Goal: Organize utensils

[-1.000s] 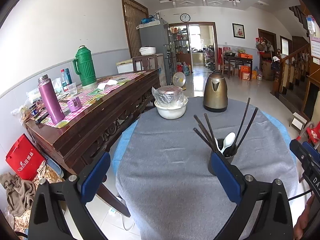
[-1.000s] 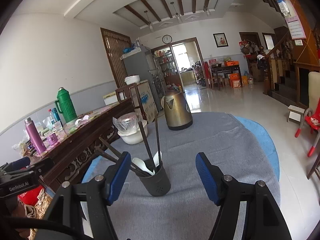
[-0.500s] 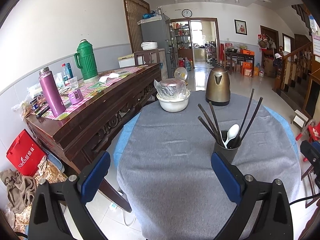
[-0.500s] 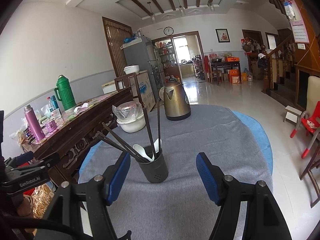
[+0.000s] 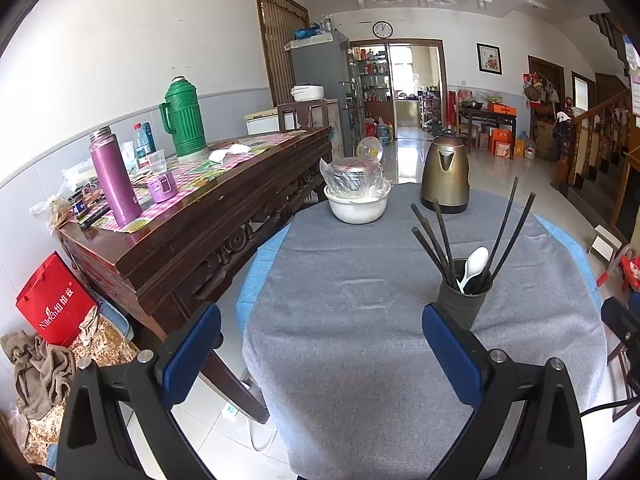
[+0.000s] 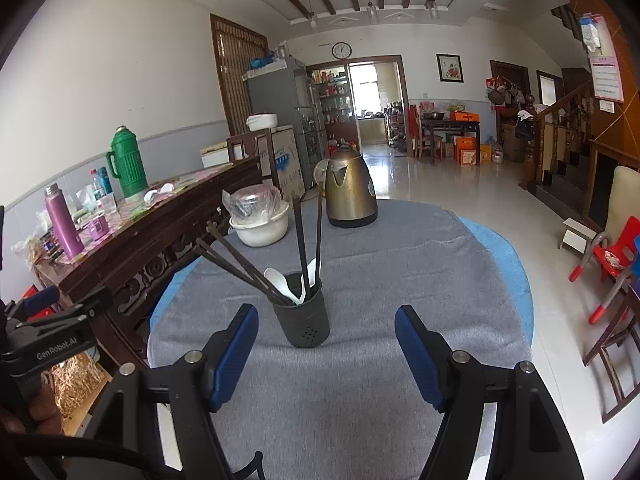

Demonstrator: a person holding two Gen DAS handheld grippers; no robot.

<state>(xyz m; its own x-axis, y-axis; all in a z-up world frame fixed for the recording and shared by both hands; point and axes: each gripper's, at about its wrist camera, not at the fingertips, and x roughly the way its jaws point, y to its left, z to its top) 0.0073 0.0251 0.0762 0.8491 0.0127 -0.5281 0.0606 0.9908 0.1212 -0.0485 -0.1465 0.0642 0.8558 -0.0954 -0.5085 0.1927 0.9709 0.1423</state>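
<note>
Both grippers have drawn back from the utensil holder [image 6: 303,320] since a second ago.
Left gripper [image 5: 320,344] and right gripper [image 6: 326,346] hold their jaws released, empty; holder with chopsticks [image 6: 240,266] and spoon [image 6: 282,284] stands mid-counter [image 6: 400,280], kettle [image 6: 350,190] at the far edge.

The utensil holder [image 6: 302,318] stands on the round table [image 6: 400,280], with the chopsticks [image 6: 240,266] and spoons [image 6: 282,284] standing in it, leaning out over its rim. Behind the holder, at the table's far edge, stands the kettle [image 6: 350,190], and to the left of the kettle and behind the holder sits the bowl [image 6: 260,228] with a wrapped pot [image 6: 250,202] in it. Left of the holder, off the table, runs the long sideboard [image 5: 192,216], which bears two flasks [image 5: 114,178], bottles and a cup, well apart from the holder.
</note>
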